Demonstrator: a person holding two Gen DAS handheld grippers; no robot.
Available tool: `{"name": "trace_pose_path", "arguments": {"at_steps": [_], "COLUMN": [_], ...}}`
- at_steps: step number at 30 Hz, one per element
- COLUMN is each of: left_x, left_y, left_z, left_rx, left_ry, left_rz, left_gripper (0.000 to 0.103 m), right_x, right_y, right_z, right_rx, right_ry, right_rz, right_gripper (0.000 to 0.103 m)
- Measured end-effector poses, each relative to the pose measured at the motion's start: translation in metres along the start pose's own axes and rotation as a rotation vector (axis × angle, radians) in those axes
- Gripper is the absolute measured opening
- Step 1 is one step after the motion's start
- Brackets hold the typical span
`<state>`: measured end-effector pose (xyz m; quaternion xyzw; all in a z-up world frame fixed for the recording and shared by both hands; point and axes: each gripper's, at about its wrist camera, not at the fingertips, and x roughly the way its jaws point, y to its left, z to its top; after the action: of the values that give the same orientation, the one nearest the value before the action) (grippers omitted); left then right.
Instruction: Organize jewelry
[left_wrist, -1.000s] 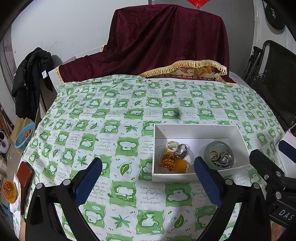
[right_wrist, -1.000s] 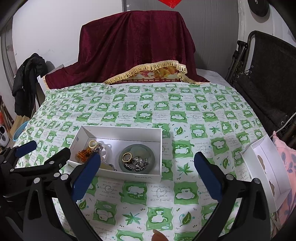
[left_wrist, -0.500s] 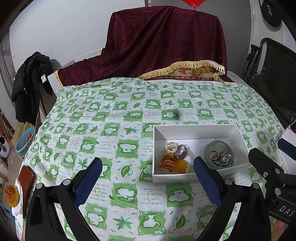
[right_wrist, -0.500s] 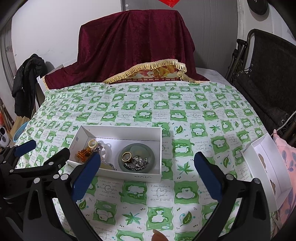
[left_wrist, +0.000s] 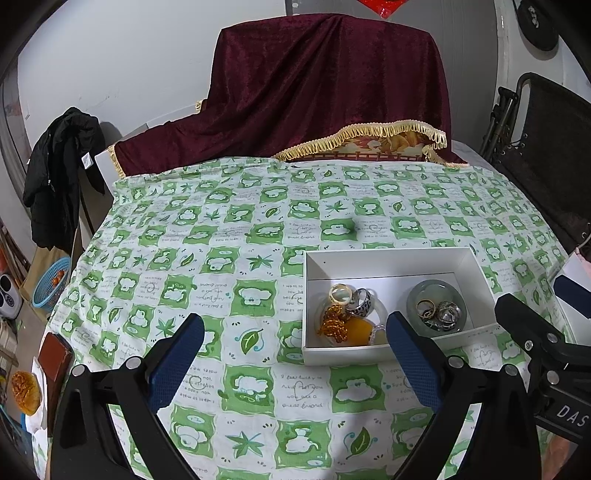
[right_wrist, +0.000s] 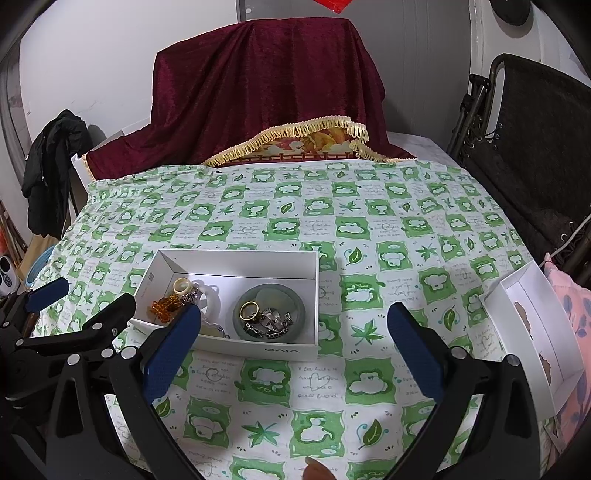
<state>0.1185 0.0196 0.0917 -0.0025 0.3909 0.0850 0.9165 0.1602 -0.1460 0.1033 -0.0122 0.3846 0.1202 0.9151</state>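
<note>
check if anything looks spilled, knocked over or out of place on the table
Nothing stands out. The jewelry sits inside the white box: rings and chain in the green dish, amber beads and other pieces beside it. A second white box lies at the table's right edge. Both tongs are open.

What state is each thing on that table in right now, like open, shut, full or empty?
Left gripper: open, holding nothing.
Right gripper: open, holding nothing.
White box: open, no lid on, jewelry inside.
Green dish: upright in the box, holding rings and a chain.
Second white box: open, at the table's right edge.
</note>
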Motion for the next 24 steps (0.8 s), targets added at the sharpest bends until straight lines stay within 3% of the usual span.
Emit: {"name": "trace_pose_path", "arguments": {"at_steps": [24], "left_x": [0.0], "left_y": [-0.0015], "left_z": [0.0002], "left_rx": [0.0], "left_ry": [-0.001], "left_rz": [0.0], "left_gripper": [0.099], "right_x": [-0.0005], "right_y": [-0.0015], "right_z": [0.0007], "right_rx": [-0.001], "right_ry": [-0.001], "right_rz": [0.001], "right_gripper": [0.098]}}
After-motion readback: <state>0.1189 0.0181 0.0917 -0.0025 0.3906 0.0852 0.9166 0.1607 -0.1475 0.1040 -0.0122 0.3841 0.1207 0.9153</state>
